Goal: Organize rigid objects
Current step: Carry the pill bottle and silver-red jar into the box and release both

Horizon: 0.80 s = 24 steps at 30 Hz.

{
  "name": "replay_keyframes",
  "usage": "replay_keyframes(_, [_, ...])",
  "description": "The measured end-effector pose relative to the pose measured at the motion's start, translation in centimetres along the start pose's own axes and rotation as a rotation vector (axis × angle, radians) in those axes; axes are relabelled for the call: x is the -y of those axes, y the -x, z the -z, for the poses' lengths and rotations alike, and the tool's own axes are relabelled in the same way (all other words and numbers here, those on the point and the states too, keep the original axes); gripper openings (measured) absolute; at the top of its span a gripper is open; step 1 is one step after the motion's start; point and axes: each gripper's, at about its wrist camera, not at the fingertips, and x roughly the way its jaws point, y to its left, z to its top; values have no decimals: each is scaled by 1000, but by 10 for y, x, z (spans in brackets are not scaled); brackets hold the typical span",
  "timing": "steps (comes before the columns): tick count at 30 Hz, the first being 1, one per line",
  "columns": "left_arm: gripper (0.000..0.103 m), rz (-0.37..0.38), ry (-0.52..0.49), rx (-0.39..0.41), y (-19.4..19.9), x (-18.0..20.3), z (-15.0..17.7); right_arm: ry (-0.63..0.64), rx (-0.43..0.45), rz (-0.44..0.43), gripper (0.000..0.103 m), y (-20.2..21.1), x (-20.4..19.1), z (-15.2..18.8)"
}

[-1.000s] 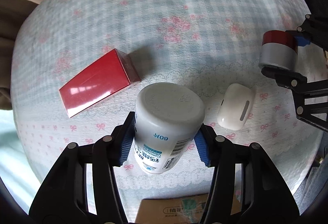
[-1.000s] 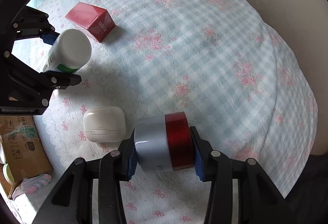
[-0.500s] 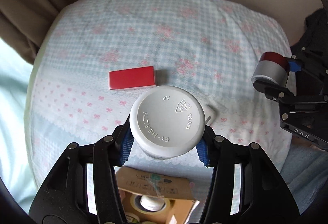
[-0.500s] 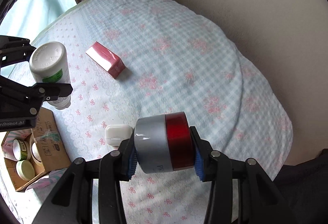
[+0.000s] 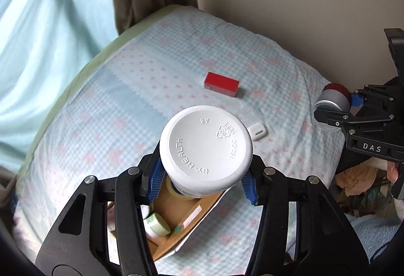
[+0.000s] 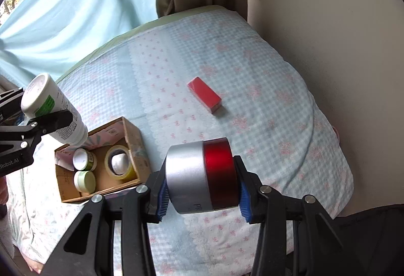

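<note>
White plastic bottle (image 5: 205,147): white, green label patch.
Silver-and-red metal cylinder (image 6: 202,175): silver left half, red right half.
Red rectangular box (image 6: 204,94), frame centre: solid red.
Blue-white checked bedspread (image 6: 265,104): pink flowers and bows.
Brown cardboard box (image 6: 136,142), lower left: brown.

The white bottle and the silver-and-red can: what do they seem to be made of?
White bottle: matte plastic; its base is moulded "HDPE" with a recycling mark. Silver-and-red can: probably metal, with a satin silver half and a glossy red half, both showing soft streaked reflections.
</note>
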Motion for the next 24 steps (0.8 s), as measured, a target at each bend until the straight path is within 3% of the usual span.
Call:
replay_keyframes(6, [48,-40,145,8,41,-65,68,83,2,-61,41,21,-75,3])
replay_keyframes(12, [48,-75,258,-10,54,-121,131,152,-26,-111,41,13,-148,18])
replay_keyframes(17, [48,-72,356,-57,44,-154,164,212,-68,-149,41,-6,-194,30])
replay_keyframes(24, [48,-68,408,-142,3,-166,191,319,-125,-162,41,-48,-237,43])
